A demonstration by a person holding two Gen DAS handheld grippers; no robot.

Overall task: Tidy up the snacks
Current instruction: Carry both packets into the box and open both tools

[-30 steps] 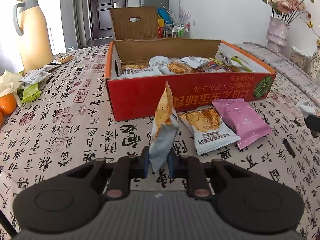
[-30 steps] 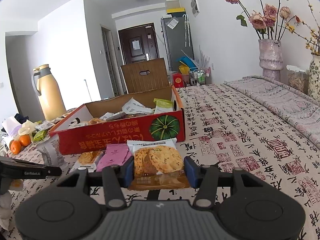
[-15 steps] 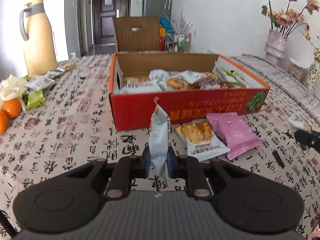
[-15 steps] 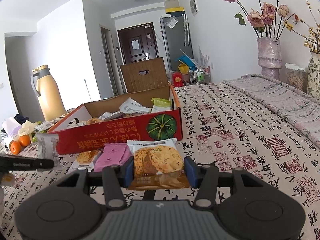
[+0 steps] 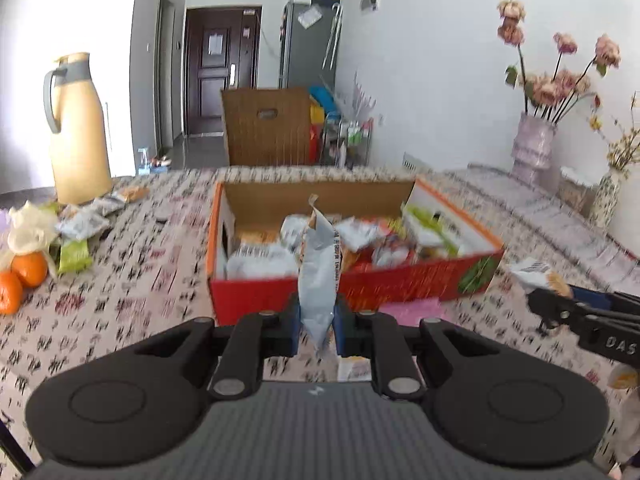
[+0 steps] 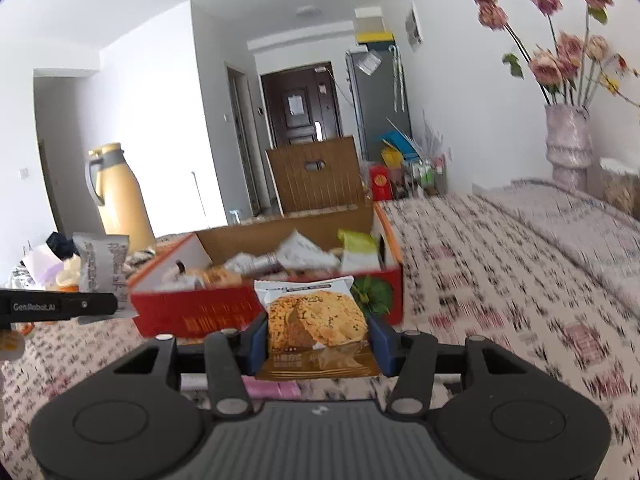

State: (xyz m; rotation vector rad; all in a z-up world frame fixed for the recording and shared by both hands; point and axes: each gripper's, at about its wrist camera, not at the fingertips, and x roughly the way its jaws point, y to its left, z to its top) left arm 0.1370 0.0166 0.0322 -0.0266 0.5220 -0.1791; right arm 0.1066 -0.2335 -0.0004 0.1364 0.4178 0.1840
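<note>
A red cardboard box (image 5: 404,286) with several snack packets inside lies ahead on the patterned tablecloth; in the right wrist view the red cardboard box (image 6: 192,314) is just beyond the fingers. My left gripper (image 5: 316,322) is shut on a grey-white snack packet (image 5: 318,276), held upright and edge-on, raised in front of the box. My right gripper (image 6: 317,344) is shut on a biscuit packet (image 6: 316,320), held flat, also lifted off the table. A pink packet (image 5: 408,312) lies on the cloth before the box, mostly hidden. The right gripper (image 5: 576,314) shows at the left view's right edge.
A yellow thermos jug (image 5: 78,132), oranges (image 5: 28,270) and loose packets (image 5: 84,222) sit at the left. A wicker chair back (image 5: 266,126) stands behind the table. Vases with dried flowers (image 5: 534,148) stand at the far right. Both views are blurred by motion.
Both grippers have risen with their packets, so the box now sits lower in view and its inside shows more. The left packet has turned edge-on. The loose packets before the box have slipped under the grippers.
</note>
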